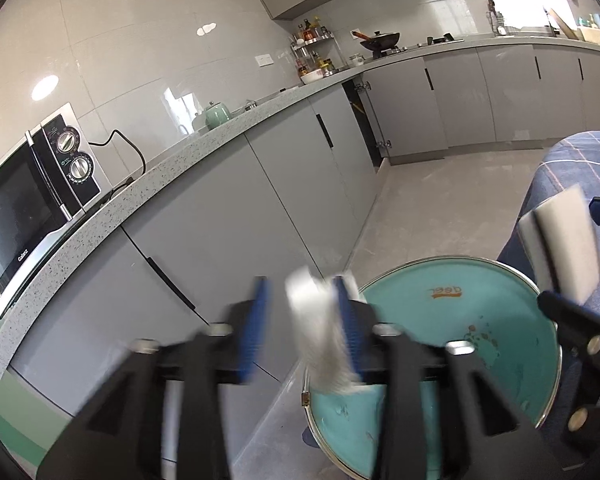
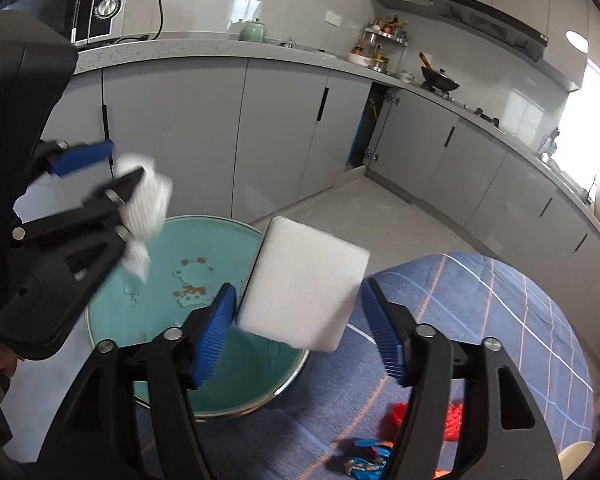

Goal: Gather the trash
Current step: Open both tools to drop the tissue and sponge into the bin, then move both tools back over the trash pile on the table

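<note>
Over one teal bin (image 2: pixel 204 264), two grippers, left gripper (image 1: pixel 302 312) jaws parted around one tissue (image 1: pixel 320 332), right gripper (image 2: pixel 300 320) jaws apart, pads off one white block (image 2: pixel 304 284)

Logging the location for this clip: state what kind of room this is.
A home kitchen, most likely: a microwave on a long speckled countertop, a wok on the stove under a range hood, and grey cabinets below.

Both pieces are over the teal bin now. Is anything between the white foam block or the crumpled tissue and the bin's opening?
Nothing visible. The white foam block hangs between the right gripper's open jaws above the teal bin's rim, the crumpled tissue sits between the left gripper's parted jaws over the same open, lidless mouth.
</note>
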`<control>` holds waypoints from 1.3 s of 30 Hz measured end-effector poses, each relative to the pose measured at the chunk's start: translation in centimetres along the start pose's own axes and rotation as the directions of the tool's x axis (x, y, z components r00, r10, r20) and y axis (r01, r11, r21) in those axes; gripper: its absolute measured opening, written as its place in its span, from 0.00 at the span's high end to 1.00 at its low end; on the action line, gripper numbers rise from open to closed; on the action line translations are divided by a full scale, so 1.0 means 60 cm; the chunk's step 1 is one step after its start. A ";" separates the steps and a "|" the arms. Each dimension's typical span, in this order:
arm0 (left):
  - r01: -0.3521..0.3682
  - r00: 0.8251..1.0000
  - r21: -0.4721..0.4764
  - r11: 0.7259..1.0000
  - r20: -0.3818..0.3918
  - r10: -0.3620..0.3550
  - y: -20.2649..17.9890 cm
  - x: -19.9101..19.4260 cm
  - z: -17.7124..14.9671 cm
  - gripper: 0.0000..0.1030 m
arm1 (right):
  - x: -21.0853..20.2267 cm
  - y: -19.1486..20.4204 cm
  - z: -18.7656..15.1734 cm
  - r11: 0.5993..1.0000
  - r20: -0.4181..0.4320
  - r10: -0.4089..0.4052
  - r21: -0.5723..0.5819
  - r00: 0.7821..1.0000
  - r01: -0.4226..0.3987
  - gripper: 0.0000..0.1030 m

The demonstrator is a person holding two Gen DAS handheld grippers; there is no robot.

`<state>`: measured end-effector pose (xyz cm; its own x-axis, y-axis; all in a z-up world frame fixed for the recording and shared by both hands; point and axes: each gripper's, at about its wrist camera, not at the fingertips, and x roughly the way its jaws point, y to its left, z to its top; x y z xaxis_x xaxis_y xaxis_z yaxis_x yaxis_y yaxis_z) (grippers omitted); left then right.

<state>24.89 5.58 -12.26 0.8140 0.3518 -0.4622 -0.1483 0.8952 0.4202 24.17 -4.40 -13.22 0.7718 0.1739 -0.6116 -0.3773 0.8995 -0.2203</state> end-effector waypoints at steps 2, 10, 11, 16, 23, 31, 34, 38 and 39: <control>-0.001 1.000 0.004 1.000 0.001 0.001 0.001 -0.001 0.001 0.48 | 0.001 0.000 0.001 1.000 0.002 -0.004 -0.001 1.000 0.004 0.31; 0.011 1.000 -0.001 1.000 0.003 -0.011 -0.003 -0.007 0.003 0.39 | 0.000 -0.010 0.002 1.000 0.007 -0.016 0.005 1.000 0.015 0.22; 0.010 1.000 -0.002 1.000 0.004 -0.010 -0.002 -0.008 0.004 0.37 | 0.000 -0.011 0.002 1.000 0.007 -0.018 0.006 1.000 0.018 0.22; -0.001 1.000 -0.012 1.000 0.007 0.001 0.005 -0.009 0.006 0.33 | -0.007 -0.016 0.002 1.000 0.013 -0.027 0.013 1.000 0.027 0.20; -0.013 1.000 -0.027 1.000 0.016 0.013 0.023 -0.019 0.014 0.25 | -0.030 -0.027 0.006 0.999 0.030 -0.033 0.032 0.999 0.032 0.16; -0.008 0.998 -0.038 0.999 0.060 0.010 0.036 -0.061 0.030 0.15 | -0.093 -0.058 0.007 0.993 0.054 -0.072 0.095 0.996 0.067 0.15; 0.007 0.996 -0.025 1.000 0.083 -0.005 0.027 -0.082 0.034 0.13 | -0.128 -0.072 -0.004 0.989 0.062 -0.108 0.107 0.992 0.101 0.15; 0.054 0.993 -0.013 0.998 0.110 -0.052 0.009 -0.115 0.041 0.11 | -0.182 -0.102 -0.027 0.978 0.068 -0.144 0.161 0.987 0.132 0.13; 0.066 0.991 -0.008 0.998 0.117 -0.065 0.004 -0.124 0.043 0.11 | -0.197 -0.108 -0.036 0.976 0.070 -0.160 0.164 0.985 0.147 0.13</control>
<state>20.27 2.45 -6.72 0.8820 0.2588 -0.3938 -0.0985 0.9185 0.3829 16.41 -13.15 -6.18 0.8561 0.0556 -0.5138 -0.1711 0.9686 -0.1802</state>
